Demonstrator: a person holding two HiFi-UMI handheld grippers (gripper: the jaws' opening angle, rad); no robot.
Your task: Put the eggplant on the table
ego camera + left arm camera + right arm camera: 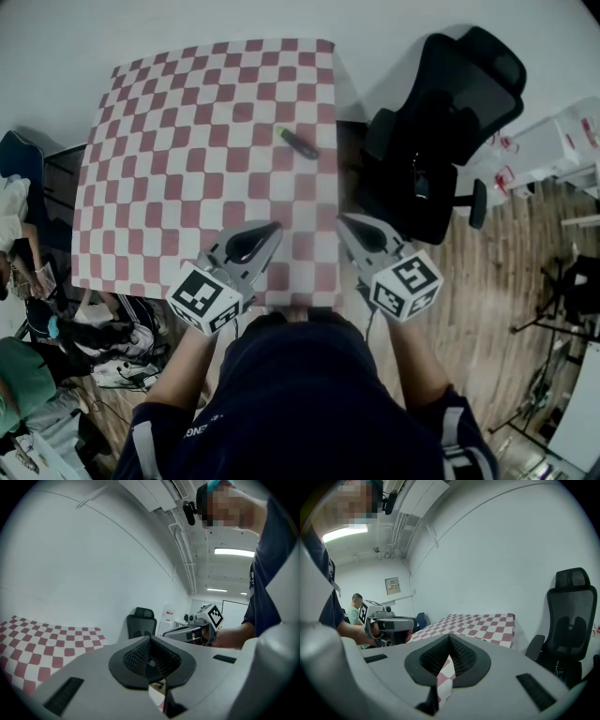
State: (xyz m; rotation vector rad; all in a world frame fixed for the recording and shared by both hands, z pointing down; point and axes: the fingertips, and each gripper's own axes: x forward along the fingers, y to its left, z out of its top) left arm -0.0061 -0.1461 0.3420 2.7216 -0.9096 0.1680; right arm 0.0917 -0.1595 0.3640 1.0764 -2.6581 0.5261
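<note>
Overhead, one square worktop (187, 141) is covered by a smooth cloth of red and white checks. One eggplant (298, 142) lies flat on it, close to the right edge and in the far half, towards the far right corner. It is slim and dark with a pale green end, and nothing touches it.

Two grippers hover at the worktop's near edge, well apart from the eggplant. The left gripper (274, 227) has a grey, hard-looking shell and black pads with a ribbed mesh texture. Its fingers are pressed together at the tips, with nothing between them. The right gripper (342, 220) is of the same build, and its fingers are likewise closed on nothing. Each carries one white cube printed with black square markers, the left cube (206, 298) and the right cube (408, 283), which makes two in all.

One black office chair (441, 131), with a mesh back, a headrest and armrests, stands just beside the worktop's right edge on a floor (506, 281) of wood-patterned planks. Plain white walls rise behind the worktop.
</note>
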